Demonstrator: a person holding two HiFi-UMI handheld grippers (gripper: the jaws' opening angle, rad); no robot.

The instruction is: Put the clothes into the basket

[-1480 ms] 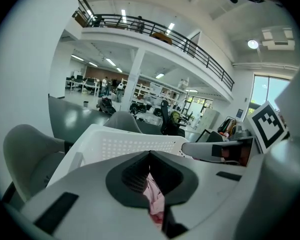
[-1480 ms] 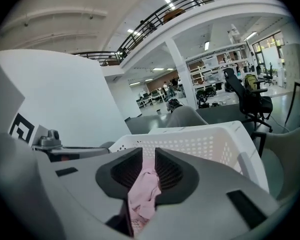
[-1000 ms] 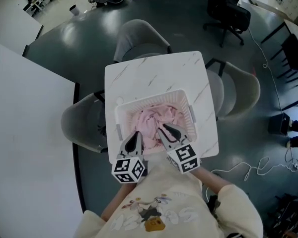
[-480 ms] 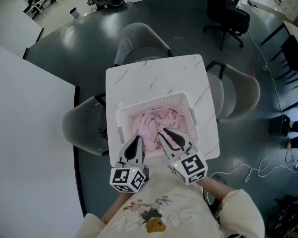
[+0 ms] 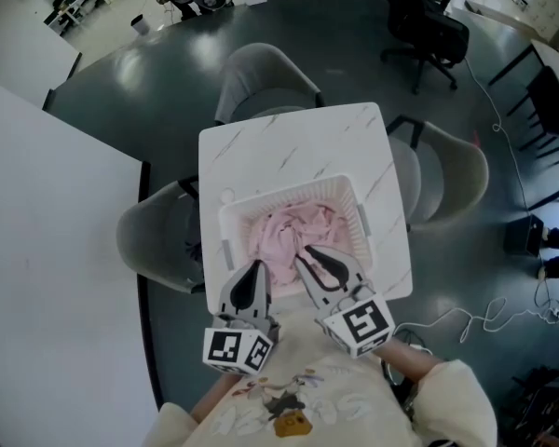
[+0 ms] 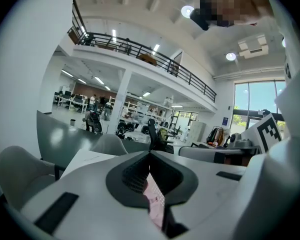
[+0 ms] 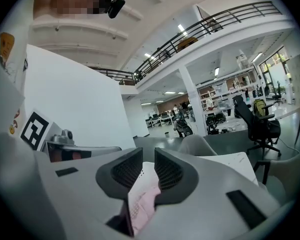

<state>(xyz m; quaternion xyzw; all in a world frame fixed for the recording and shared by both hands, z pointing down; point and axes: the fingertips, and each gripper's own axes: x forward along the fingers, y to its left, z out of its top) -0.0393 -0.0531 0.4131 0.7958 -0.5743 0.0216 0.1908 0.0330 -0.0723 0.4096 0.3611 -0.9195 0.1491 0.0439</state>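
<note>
Pink clothes [image 5: 293,231] lie crumpled inside the white slatted basket [image 5: 289,186], which stands on the near half of the white marble table [image 5: 289,142]. My left gripper [image 5: 255,266] hovers over the basket's near left edge, its jaws shut tip to tip with nothing between them. My right gripper [image 5: 307,252] hovers over the near right part, its jaws a narrow gap apart and empty. In the left gripper view the left gripper [image 6: 150,153] shows pink cloth [image 6: 155,201] below its jaws. In the right gripper view the right gripper [image 7: 148,154] has the basket wall [image 7: 140,181] and pink cloth [image 7: 142,206] behind its gap.
Grey chairs stand at the table's far side [image 5: 261,73], right [image 5: 447,166] and left [image 5: 154,236]. A white partition [image 5: 47,250] runs along the left. A black office chair [image 5: 429,21] stands farther back and a white cable [image 5: 466,319] lies on the floor at right.
Both grippers have lifted up and drawn back toward the person, away from the basket. The pink clothes stay in the basket.
</note>
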